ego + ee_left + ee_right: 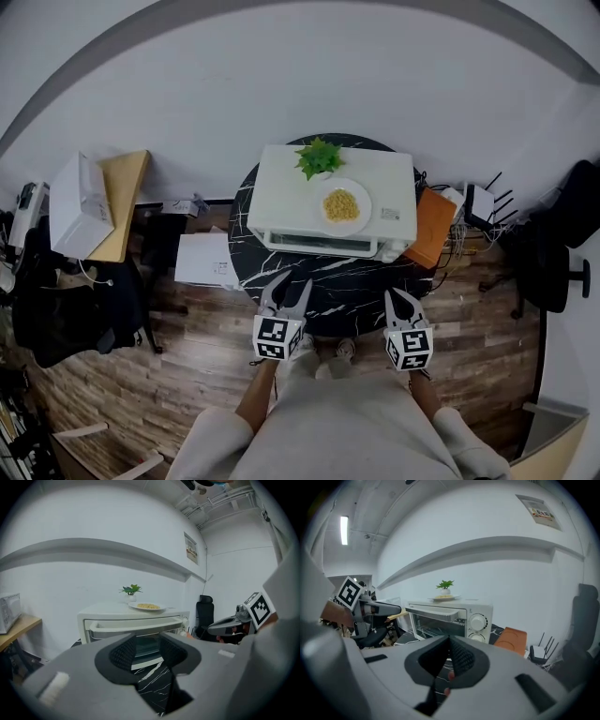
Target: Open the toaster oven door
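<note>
Table (347,281): near edge partly hidden | left fingers (123,652) apart, empty | right fingers (463,657) together, empty

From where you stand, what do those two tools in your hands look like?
Both are grey plastic two-jaw tools: the left gripper and right gripper taper to pointed jaws lined with black textured pads. Each carries a white cube with black square markers. No cables show. The person wears pale beige clothing.
</note>
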Demonstrator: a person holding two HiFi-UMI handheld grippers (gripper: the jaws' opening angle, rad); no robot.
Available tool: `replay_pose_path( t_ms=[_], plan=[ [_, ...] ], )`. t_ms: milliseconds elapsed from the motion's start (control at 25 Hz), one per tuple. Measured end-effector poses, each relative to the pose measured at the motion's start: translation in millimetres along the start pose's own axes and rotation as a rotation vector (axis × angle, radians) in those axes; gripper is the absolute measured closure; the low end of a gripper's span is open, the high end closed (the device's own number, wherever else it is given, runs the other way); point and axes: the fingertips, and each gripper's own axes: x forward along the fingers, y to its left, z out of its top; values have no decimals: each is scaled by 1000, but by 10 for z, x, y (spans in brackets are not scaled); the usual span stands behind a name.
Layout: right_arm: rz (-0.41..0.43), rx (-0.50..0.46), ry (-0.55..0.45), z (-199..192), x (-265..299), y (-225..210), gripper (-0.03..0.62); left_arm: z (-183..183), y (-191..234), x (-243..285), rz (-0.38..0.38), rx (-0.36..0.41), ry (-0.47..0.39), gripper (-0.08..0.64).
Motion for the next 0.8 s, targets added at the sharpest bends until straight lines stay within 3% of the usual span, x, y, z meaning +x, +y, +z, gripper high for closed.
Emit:
replay_pose_path(
  t_ms=[120,280,520,800],
  plan=[
    [-16,4,5,-1,24,36,580,3,32,34,-23,-39,-9,405],
    [-23,5,6,16,60,82,580,-33,95,46,-46,-157,-24,405],
    [-23,14,19,-21,53,79,580,-38,157,27,-120,-506,-103,405],
    [-25,27,16,-32,49,62,580,-98,201,44,-190,-859,-192,403]
  ],
)
